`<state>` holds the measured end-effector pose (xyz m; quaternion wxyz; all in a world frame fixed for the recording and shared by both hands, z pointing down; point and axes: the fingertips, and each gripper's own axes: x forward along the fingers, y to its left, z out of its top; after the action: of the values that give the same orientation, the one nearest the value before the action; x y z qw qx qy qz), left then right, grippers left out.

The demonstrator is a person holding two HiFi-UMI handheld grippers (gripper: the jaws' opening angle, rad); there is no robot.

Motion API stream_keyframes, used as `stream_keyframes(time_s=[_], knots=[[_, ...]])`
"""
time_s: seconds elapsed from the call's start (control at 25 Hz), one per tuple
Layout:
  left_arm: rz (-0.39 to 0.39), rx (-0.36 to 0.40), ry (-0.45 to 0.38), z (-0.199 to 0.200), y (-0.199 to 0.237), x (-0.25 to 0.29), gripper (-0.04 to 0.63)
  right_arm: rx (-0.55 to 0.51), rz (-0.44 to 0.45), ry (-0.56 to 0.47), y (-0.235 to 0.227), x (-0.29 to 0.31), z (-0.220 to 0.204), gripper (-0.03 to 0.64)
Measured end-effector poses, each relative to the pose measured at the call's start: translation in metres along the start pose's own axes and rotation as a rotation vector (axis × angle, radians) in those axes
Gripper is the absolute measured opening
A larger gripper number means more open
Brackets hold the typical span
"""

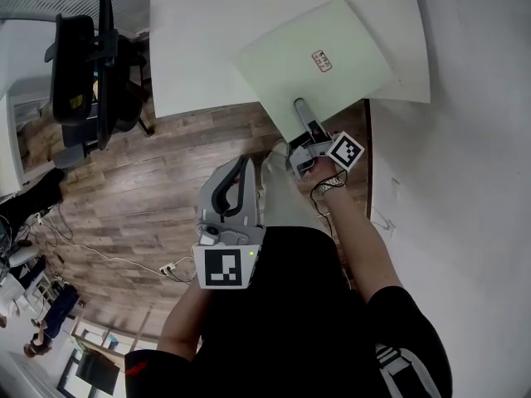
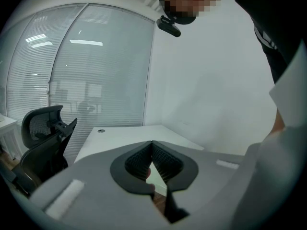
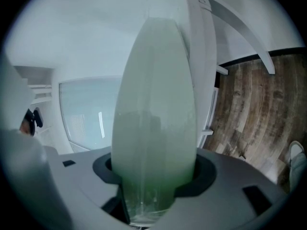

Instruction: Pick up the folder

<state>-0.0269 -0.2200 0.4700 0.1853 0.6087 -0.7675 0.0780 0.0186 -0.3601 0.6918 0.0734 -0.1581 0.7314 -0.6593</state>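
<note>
The folder (image 1: 315, 56) is a thin pale green sheet with a small label, lying askew on the white table (image 1: 207, 40) with one corner past the table's edge. My right gripper (image 1: 300, 106) reaches onto that overhanging corner, one finger showing on top. In the right gripper view the folder (image 3: 153, 104) stands edge-on and fills the gap between the wide-set dark pads (image 3: 204, 174); I see no pad pressing on it. My left gripper (image 1: 242, 164) hangs over the floor, away from the folder, its ribbed jaws (image 2: 152, 145) meeting at the tips with nothing in them.
A black office chair (image 1: 83, 65) stands left of the table on the wooden floor (image 1: 149, 181). A white wall (image 1: 465, 181) runs close along the right. Cables and a power strip (image 1: 170, 265) lie on the floor at lower left.
</note>
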Motion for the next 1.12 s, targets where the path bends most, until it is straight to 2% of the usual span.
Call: stream_keyframes(time_s=[0.48,0.68,0.88,1.12], knots=[[0.016,-0.013,-0.03,0.001,0.015,-0.021,0.005,-0.07,0.062,0.044,0.043,-0.002,-0.017,0.264],[0.031,-0.034,-0.046,-0.001,0.031,-0.042,0.005,-0.096,0.12,0.063,0.078,-0.002,-0.036,0.264],[0.023,-0.023,-0.073,0.001,0.043,-0.064,0.005,-0.117,0.165,0.081,0.116,-0.006,-0.057,0.264],[0.037,-0.031,-0.111,0.004,0.062,-0.094,0.005,-0.131,0.182,0.09,0.158,-0.019,-0.082,0.264]])
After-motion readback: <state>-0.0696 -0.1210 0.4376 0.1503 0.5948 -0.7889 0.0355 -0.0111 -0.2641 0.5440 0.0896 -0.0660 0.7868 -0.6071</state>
